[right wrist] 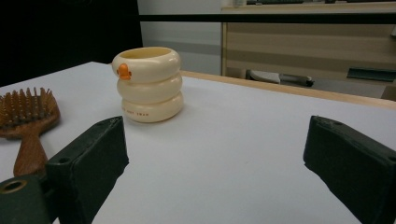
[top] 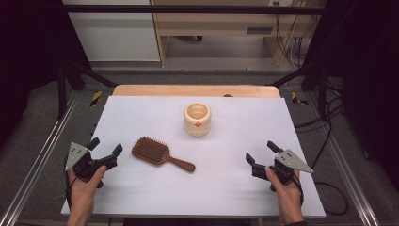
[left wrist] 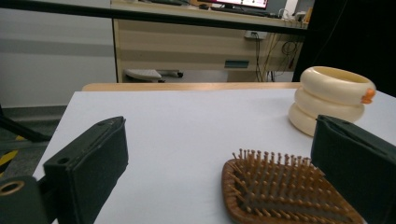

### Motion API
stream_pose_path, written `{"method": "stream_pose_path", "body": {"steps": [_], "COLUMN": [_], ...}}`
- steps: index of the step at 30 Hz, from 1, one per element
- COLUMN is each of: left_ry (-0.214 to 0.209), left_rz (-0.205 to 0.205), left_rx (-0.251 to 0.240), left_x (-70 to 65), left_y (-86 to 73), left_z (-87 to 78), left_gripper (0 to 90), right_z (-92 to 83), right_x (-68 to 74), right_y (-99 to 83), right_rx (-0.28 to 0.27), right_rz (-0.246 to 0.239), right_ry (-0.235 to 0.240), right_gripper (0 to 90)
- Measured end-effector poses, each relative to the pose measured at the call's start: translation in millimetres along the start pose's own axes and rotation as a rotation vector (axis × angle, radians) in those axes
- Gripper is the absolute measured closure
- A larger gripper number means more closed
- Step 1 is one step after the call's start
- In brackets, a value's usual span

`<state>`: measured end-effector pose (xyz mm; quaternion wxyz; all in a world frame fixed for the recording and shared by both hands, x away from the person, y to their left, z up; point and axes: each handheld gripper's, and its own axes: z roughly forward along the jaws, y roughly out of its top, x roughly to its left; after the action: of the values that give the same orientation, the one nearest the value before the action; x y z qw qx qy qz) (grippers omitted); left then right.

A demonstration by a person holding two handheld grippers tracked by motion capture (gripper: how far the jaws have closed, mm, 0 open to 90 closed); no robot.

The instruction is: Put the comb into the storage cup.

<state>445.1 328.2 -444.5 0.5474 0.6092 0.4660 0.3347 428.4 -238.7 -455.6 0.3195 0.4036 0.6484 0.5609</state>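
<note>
Wood of the hairbrush [top: 161, 154] is reddish-brown w/ smooth finish; the head is oval, many thin bristles stand up, and the handle points to the person's right. It lies flat on the worktop [top: 141, 197], left of centre, just beside the left hand-held gripper [top: 105, 147]. Behind it, near the middle, stands a cream cup [top: 197, 119], glossy, shaped like 3 stacked rings, w/ a small orange bump on the front. Some small print is on the lowest ring, too small to read.

Worktop cover is matte white; a light wood edge shows at the far side. Around is grey floor, black frame bars, a pale wood cabinet and cables.

Left hand-held gripper is spread wide and holds nothing; right hand-held gripper [top: 260, 153] also wide, nothing between the jaws. In the left gripper view the brush is cut off at the bottom, partly behind one jaw.
</note>
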Motion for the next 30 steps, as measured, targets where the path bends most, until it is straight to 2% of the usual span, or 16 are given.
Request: {"method": "stream_pose_path", "body": {"steps": [2, 3, 6, 7, 8, 9, 10, 11, 14, 16, 21, 23, 25, 28, 30], "left_ry": [0.005, 0.007, 0.018, 0.018, 0.026, 0.056, 0.056, 0.062, 0.069, 0.067, 0.071, 0.077, 0.105, 0.1, 0.081], "left_rz": [0.017, 0.013, -0.037, -0.037, -0.036, -0.015, -0.015, 0.003, 0.004, 0.003, 0.022, 0.034, 0.069, 0.086, 0.087], "left_rx": [0.014, 0.015, 0.049, 0.049, 0.065, 0.085, 0.085, 0.112, 0.116, 0.13, 0.169, 0.18, 0.191, 0.204, 0.221], "left_x": [3.4, 5.8, 12.0, 12.0, 12.3, 10.9, 10.9, 9.1, 8.5, 9.6, 9.5, 8.7, 6.9, 4.3, 2.8], "left_y": [4.1, 6.2, 10.8, 10.8, 11.0, 9.3, 9.3, 6.6, 3.2, 0.4, -2.7, -3.1, -3.5, -3.9, -5.0], "left_z": [10.3, 15.7, 30.8, 30.8, 34.9, 39.0, 39.0, 40.3, 37.9, 36.3, 35.8, 34.9, 33.4, 33.5, 35.0], "left_gripper": [4.9, 5.0, 7.7, 8.5, 8.5, 9.6, 11.0, 12.1, 14.8, 24.4, 40.8, 44.3, 54.0, 61.5, 67.0], "right_z": [0.1, 0.1, 0.3, 0.3, 0.4, 0.6, 0.8, 1.1, 1.6, 1.9, 1.9, 1.6, 1.2, 2.0, 2.1], "right_x": [0.3, 0.2, 0.3, 0.3, 0.3, 0.1, 0.1, 0.1, 0.2, 0.7, 0.8, 0.5, 0.5, 0.8, 1.1], "right_y": [0.2, 0.2, 0.2, 0.2, 0.1, -0.2, -0.5, -0.5, -0.6, -0.9, -1.3, -1.6, -2.0, -2.7, -2.9], "right_rx": [0.0, -0.001, 0.0, 0.0, 0.001, 0.005, 0.008, 0.008, 0.009, 0.015, 0.019, 0.022, 0.022, 0.03, 0.036], "right_rz": [-0.002, -0.001, 0.001, 0.001, 0.001, -0.002, -0.004, -0.006, -0.01, -0.008, -0.009, -0.013, -0.011, -0.011, -0.013], "right_ry": [-0.002, -0.003, -0.008, -0.008, -0.009, -0.01, -0.01, -0.01, -0.008, -0.008, -0.013, -0.013, -0.013, -0.014, -0.013], "right_gripper": [6.5, 6.5, 6.5, 6.5, 6.5, 6.5, 6.5, 6.5, 6.6, 6.7, 6.8, 6.8, 7.0, 7.2, 7.3]}}
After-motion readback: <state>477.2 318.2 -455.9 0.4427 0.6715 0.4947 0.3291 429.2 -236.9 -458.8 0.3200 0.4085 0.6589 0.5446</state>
